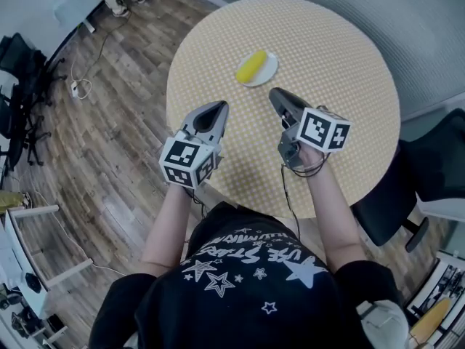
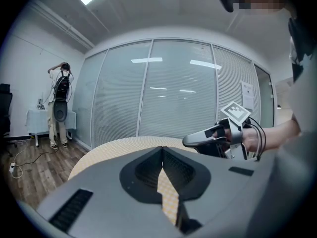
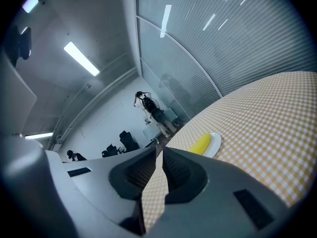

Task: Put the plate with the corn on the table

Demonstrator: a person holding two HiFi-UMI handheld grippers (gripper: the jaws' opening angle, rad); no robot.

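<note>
Left claw point(image 2: 162, 150): the two jaws meet at their tips and nothing is between them. It hangs over the near left edge of the surface.
Right claw point(image 3: 158, 151): the jaws are together at the tips and hold nothing. It is above the surface and points toward the plate, apart from it.
Plate point(image 1: 269, 72): small and white. It lies flat on the surface beyond both claws, nearer to the right one.
Corn point(image 1: 251, 65): yellow. It lies on the plate, toward its left side.
Surface point(image 1: 341, 57): round, with a yellow and white checked cover.
Around: wooden floor point(image 1: 109, 129) on the left, a dark chair point(image 1: 429, 173) on the right, and a glass wall with blinds point(image 2: 178, 93) behind the surface.
</note>
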